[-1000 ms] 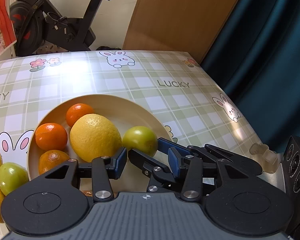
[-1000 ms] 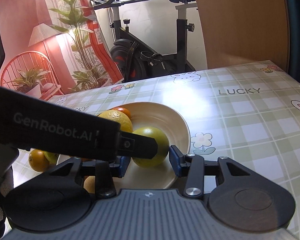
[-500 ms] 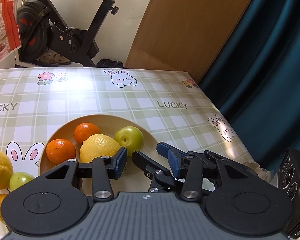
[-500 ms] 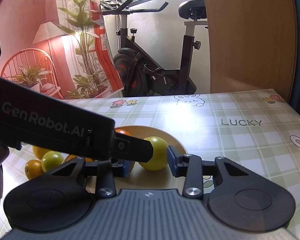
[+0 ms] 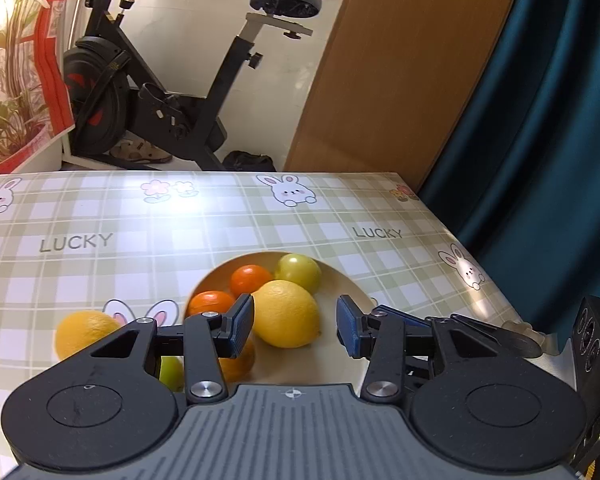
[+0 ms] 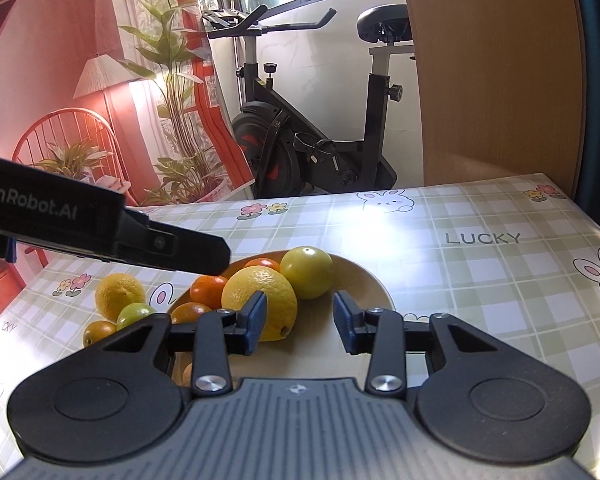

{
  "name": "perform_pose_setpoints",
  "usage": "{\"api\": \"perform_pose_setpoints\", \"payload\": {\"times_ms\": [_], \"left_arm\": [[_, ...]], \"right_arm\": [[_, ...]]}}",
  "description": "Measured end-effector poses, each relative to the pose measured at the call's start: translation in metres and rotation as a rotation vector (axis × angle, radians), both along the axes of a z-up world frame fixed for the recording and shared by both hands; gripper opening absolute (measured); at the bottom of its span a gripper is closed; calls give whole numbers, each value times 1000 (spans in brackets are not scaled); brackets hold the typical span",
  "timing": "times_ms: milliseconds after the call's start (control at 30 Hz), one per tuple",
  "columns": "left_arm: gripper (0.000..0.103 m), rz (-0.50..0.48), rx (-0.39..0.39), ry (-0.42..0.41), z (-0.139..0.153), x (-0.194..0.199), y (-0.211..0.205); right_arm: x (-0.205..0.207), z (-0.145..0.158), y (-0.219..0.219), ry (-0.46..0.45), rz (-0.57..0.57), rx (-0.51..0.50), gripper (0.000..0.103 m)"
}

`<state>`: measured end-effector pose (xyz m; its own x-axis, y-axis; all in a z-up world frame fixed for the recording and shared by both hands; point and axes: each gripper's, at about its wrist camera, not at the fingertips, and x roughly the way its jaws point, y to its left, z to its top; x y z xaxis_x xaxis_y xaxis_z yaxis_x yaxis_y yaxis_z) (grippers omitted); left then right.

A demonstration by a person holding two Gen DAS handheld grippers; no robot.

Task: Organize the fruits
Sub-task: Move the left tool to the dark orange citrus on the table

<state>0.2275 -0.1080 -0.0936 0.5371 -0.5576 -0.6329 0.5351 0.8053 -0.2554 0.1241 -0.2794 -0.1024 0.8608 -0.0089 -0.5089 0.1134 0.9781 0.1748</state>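
Both my left fingers and right fingers hang released, empty. Nudging the lemon could roll it off the crowded plate onto the table.

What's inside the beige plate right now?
The plate holds a big lemon, a green fruit and three oranges. The right gripper hides its near part.

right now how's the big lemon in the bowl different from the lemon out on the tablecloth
The big lemon lies inside the beige bowl, touching a green fruit and tangerines; the other lemon sits outside the bowl on the tablecloth, beside a smaller green fruit. The bowl lemon looks larger, though it is nearer the camera. Both are yellow with dimpled skin.
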Motion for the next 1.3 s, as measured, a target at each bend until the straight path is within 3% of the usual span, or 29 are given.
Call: {"api": "perform_pose_setpoints", "payload": {"times_ms": [467, 967, 1300], "left_arm": [[47, 125, 44, -30, 4, 10, 92], [47, 101, 17, 105, -43, 16, 118], [47, 82, -13, 150, -58, 21, 124]], "right_arm": [[15, 1, 56, -3, 138, 10, 40], [40, -21, 119, 78, 358, -12, 36], [58, -38, 134, 146, 399, 5, 36]]}}
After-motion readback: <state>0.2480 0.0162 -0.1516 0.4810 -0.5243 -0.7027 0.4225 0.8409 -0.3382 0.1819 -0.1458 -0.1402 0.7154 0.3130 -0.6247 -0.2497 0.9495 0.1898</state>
